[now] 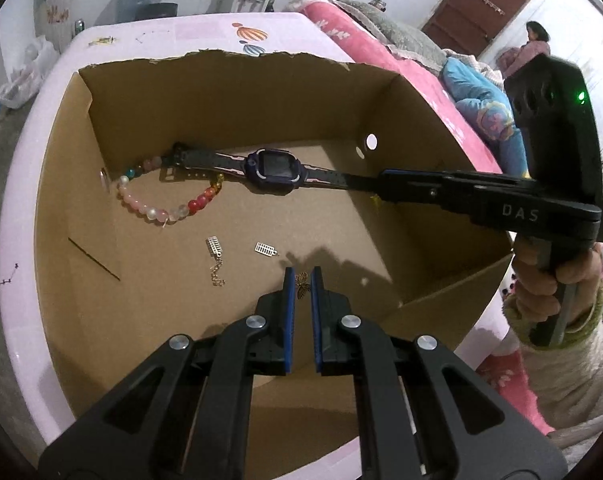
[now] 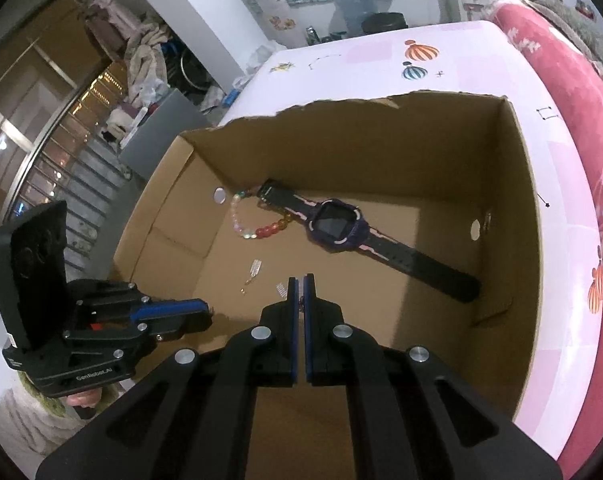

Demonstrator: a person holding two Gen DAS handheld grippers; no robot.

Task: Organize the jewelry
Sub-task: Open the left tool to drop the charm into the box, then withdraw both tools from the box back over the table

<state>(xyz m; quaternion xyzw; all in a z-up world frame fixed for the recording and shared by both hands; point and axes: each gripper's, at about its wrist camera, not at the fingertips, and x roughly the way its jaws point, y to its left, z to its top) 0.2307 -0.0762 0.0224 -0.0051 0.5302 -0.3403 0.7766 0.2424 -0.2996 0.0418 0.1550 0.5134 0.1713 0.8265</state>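
An open cardboard box [image 1: 241, 100] [image 2: 361, 144] sits on a pale pink table [image 1: 181, 32]. On its floor lie a dark purple watch [image 1: 273, 168] [image 2: 337, 224], a coloured bead bracelet [image 1: 153, 212] [image 2: 261, 232] and two small silver charms [image 1: 214, 246] [image 1: 265, 249], one on a short chain. My left gripper [image 1: 302, 277] [image 2: 207, 312] hangs over the near floor, shut on a small butterfly pendant [image 1: 301, 286]. My right gripper [image 2: 301, 282] [image 1: 381, 186] reaches in from the right near the watch strap's end. It is shut on a tiny yellow charm [image 1: 375, 200].
The box's far rim is torn and its walls stand high around both grippers. A pink bed [image 1: 361, 40] runs along the table's right side. A person [image 1: 535, 36] stands far back by a brown door. A hand [image 1: 553, 276] in a fuzzy sleeve holds the right gripper.
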